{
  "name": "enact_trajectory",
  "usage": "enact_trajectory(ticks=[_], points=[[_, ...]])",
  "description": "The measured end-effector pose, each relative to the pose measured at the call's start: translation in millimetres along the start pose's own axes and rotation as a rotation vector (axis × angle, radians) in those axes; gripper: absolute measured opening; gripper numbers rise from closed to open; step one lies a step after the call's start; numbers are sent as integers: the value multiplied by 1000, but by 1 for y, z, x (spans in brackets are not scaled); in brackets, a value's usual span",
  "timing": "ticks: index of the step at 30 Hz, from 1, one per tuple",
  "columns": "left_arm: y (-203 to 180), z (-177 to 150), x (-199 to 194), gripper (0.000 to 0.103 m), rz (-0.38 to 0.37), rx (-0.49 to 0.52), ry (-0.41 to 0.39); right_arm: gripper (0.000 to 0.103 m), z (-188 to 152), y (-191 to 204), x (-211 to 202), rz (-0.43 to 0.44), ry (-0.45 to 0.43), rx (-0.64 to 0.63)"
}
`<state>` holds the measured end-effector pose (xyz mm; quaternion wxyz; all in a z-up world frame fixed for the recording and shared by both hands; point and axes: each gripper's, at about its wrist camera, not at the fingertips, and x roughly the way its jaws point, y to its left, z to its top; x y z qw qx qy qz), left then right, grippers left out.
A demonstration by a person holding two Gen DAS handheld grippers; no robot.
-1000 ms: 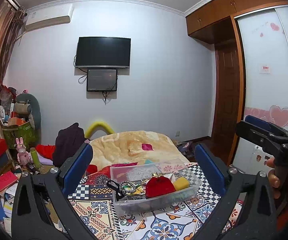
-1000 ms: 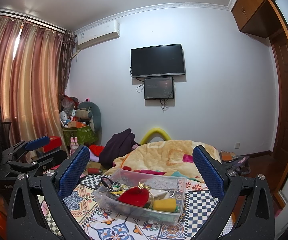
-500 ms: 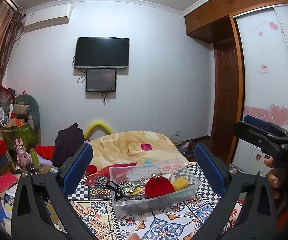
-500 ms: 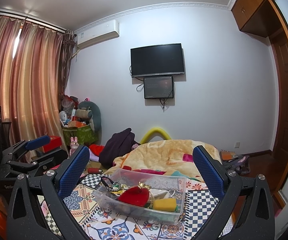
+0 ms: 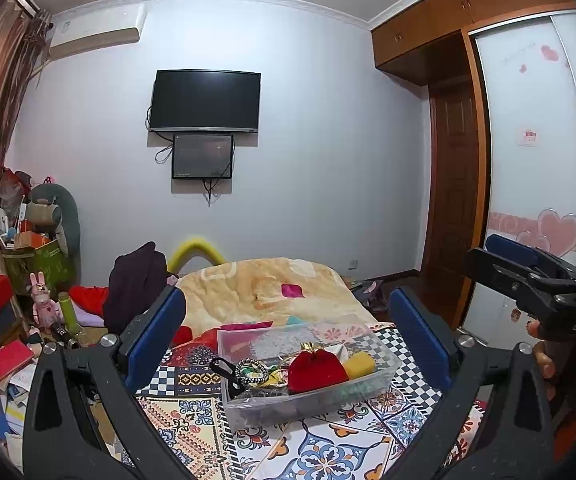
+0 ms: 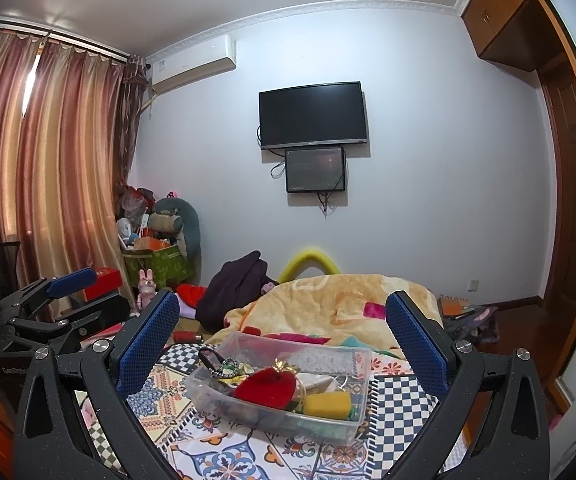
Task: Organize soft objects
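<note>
Both the left gripper (image 5: 288, 332) and right gripper (image 6: 281, 330) hover wide and empty above the clear bin (image 6: 362, 416) holding the red pouch (image 6: 265, 388) and yellow sponge (image 6: 328, 404), which fits sorting either ahead or done

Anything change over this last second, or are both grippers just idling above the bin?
Nothing visibly changed. Both the left gripper and right gripper stay open and empty, and the clear bin with the red pouch and yellow sponge lies untouched.
</note>
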<state>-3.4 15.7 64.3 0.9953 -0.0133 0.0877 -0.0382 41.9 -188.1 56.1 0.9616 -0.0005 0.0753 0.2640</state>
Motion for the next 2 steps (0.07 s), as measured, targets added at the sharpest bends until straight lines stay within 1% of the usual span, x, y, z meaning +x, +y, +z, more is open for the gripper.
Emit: enact_trajectory(ticks=[2], points=[[-1, -1, 1, 103, -1, 1, 4, 103, -1, -1, 1, -1, 5, 3]])
